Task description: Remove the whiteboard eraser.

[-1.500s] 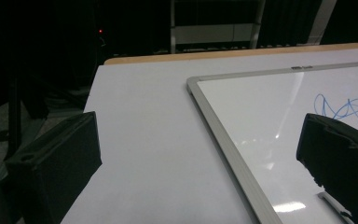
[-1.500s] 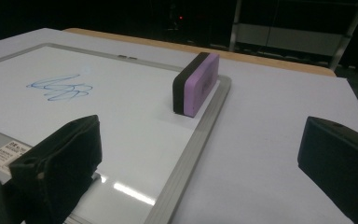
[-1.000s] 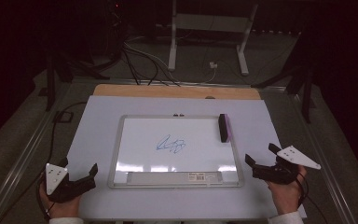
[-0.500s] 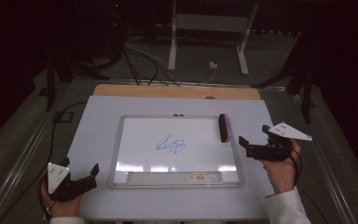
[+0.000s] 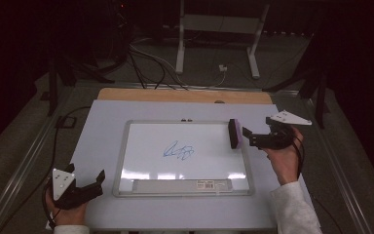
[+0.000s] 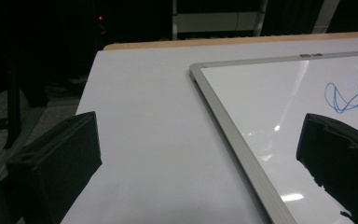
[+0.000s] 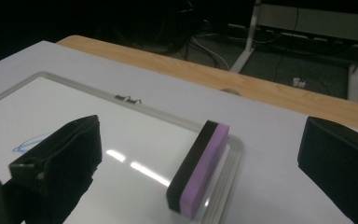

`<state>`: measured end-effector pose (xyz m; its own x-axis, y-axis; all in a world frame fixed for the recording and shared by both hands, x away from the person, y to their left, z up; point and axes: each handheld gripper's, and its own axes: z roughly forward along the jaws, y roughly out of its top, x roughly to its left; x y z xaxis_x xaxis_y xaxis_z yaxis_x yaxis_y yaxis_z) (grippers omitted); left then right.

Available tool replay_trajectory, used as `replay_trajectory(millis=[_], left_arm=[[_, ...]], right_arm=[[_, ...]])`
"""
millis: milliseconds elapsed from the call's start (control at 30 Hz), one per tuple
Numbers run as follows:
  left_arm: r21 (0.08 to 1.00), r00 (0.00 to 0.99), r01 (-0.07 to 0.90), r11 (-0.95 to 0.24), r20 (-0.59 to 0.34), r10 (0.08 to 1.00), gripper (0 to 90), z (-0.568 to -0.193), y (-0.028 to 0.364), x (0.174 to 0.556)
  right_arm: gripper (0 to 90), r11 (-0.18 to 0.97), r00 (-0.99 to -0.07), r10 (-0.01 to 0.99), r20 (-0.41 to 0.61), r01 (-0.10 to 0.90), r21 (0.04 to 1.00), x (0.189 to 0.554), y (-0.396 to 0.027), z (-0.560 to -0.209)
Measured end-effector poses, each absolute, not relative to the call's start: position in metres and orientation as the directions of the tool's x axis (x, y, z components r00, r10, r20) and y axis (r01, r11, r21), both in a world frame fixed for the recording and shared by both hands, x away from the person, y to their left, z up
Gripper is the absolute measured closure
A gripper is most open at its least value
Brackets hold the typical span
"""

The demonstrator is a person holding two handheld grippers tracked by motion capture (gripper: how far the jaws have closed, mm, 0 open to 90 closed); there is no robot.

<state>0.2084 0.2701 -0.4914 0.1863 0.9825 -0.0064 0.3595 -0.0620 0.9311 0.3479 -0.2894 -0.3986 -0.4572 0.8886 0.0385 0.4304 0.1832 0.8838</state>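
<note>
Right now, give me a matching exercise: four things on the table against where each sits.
Things:
1. eraser
2. blue scribble
3. left gripper
4. right gripper

Places:
A. middle of the whiteboard
B. off the board's near left corner, open
C. on the board's right edge
D. just right of the eraser, open

Pairs: 1-C, 2-A, 3-B, 4-D

blue scribble on whiteboard [image 5: 185, 156] illegible, bottom label [image 5: 214, 184] too small

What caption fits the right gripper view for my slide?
Open right gripper lined up on the purple-and-black eraser lying at the whiteboard edge, blue scribble beyond.
</note>
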Motion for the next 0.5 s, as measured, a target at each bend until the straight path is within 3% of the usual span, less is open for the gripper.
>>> replay_trajectory(millis=[500], left_arm=[[0.929,0.192,0.363,-0.071,0.0,0.981,0.5,-0.492,0.269,0.209]], right_arm=[[0.1,0.195,-0.452,0.89,0.059,0.494,0.848,0.39,-0.282,-0.418]])
